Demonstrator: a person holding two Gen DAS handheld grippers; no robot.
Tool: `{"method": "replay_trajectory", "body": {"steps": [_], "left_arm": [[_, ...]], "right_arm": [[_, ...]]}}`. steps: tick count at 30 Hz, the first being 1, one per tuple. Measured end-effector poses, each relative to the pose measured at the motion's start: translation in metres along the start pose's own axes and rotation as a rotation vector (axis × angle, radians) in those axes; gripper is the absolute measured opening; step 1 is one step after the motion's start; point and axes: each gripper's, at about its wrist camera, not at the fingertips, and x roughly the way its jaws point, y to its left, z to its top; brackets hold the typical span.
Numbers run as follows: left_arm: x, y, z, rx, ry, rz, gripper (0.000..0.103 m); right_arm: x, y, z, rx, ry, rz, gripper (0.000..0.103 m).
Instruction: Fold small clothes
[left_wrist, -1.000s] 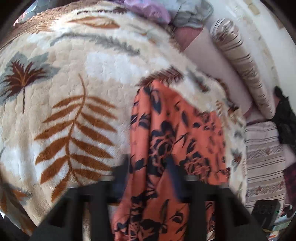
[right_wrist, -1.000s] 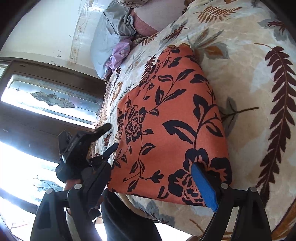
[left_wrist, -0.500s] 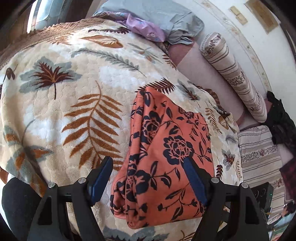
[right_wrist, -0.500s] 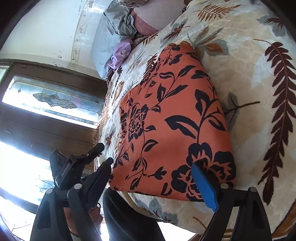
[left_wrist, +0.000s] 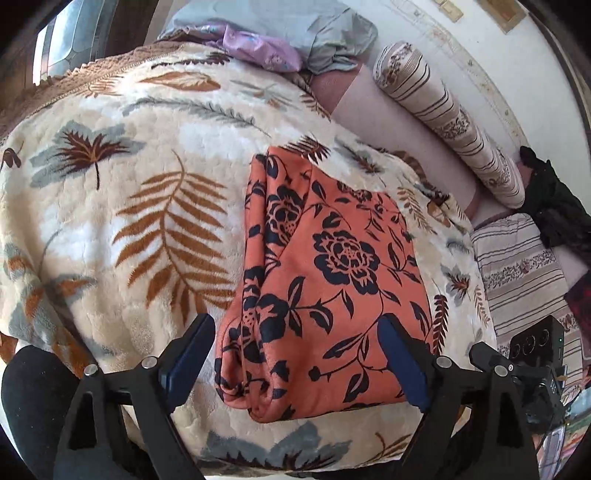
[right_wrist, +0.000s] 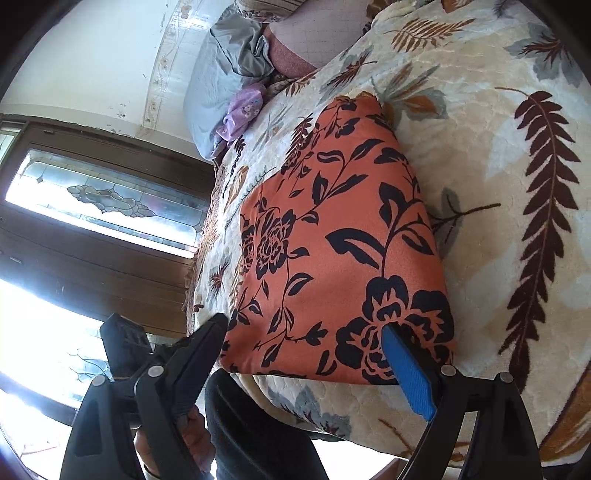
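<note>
One orange floral garment (left_wrist: 328, 280), folded into a neat block, lay flat on the leaf-print bed blanket (left_wrist: 110, 221). Probably parked there as finished. Left gripper (left_wrist: 295, 354) and right gripper (right_wrist: 306, 354) both spread open, holding nothing. Couldn't make out the layers underneath.

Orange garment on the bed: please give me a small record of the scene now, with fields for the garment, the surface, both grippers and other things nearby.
garment: orange cloth with dark flowers, folded into a compact shape, lying flat
surface: leaf-patterned blanket
left gripper: jaws open, one on each side of the cloth's near edge, gripping nothing
right gripper: jaws open, at the cloth's near edge, gripping nothing
nearby: grey cloth and purple cloth at the far end; striped bolster by the wall
</note>
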Motion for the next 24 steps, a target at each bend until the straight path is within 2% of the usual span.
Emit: {"method": "replay_trajectory", "body": {"steps": [1, 2, 3, 4, 5, 6, 7, 8, 9, 10, 11, 14, 18, 20, 24], "left_arm": [[0.007, 0.0, -0.002, 0.017, 0.03, 0.02, 0.08], [0.018, 0.002, -0.005, 0.032, 0.075, 0.041, 0.063], [0.03, 0.004, -0.009, 0.038, 0.136, 0.064, 0.025], [0.036, 0.008, -0.012, 0.023, 0.169, 0.075, 0.029], [0.034, 0.01, -0.012, -0.002, 0.153, 0.064, 0.03], [0.03, 0.011, -0.012, -0.029, 0.144, 0.054, 0.04], [0.027, 0.012, -0.01, -0.054, 0.141, 0.056, 0.068], [0.023, 0.012, -0.009, -0.071, 0.129, 0.049, 0.08], [0.018, 0.012, -0.009, -0.068, 0.094, 0.034, 0.084], [0.016, 0.011, -0.009, -0.045, 0.07, 0.037, 0.084], [0.02, 0.01, -0.011, -0.017, 0.086, 0.061, 0.084], [0.041, 0.016, -0.023, 0.004, 0.208, 0.093, 0.079], [0.03, 0.015, -0.019, 0.004, 0.182, 0.08, 0.078], [0.016, 0.014, -0.01, -0.01, 0.125, 0.066, 0.078], [0.002, 0.015, 0.012, -0.019, 0.071, 0.021, 0.08]], "right_arm": [[0.0, -0.001, 0.001, 0.002, 0.0, 0.003, 0.09], [0.002, -0.001, 0.001, 0.003, 0.005, 0.004, 0.09], [0.005, -0.002, 0.001, 0.003, 0.013, 0.002, 0.09], [0.008, -0.003, 0.0, 0.002, 0.024, -0.002, 0.09], [0.011, -0.003, 0.0, 0.0, 0.036, -0.01, 0.09], [0.013, -0.002, 0.0, -0.004, 0.044, -0.014, 0.09], [0.012, -0.001, 0.0, -0.01, 0.044, -0.013, 0.09], [0.011, 0.0, 0.001, -0.013, 0.042, -0.011, 0.09], [0.011, 0.002, 0.001, -0.015, 0.04, -0.007, 0.09], [0.011, 0.002, 0.002, -0.017, 0.04, -0.006, 0.09], [0.013, 0.001, 0.003, -0.018, 0.043, -0.01, 0.09], [0.022, -0.003, 0.002, -0.017, 0.071, -0.028, 0.09], [0.024, -0.001, 0.002, -0.057, 0.115, -0.045, 0.09], [0.019, 0.0, 0.005, -0.048, 0.119, -0.049, 0.09], [-0.003, 0.009, 0.012, -0.085, 0.043, -0.076, 0.09]]}}
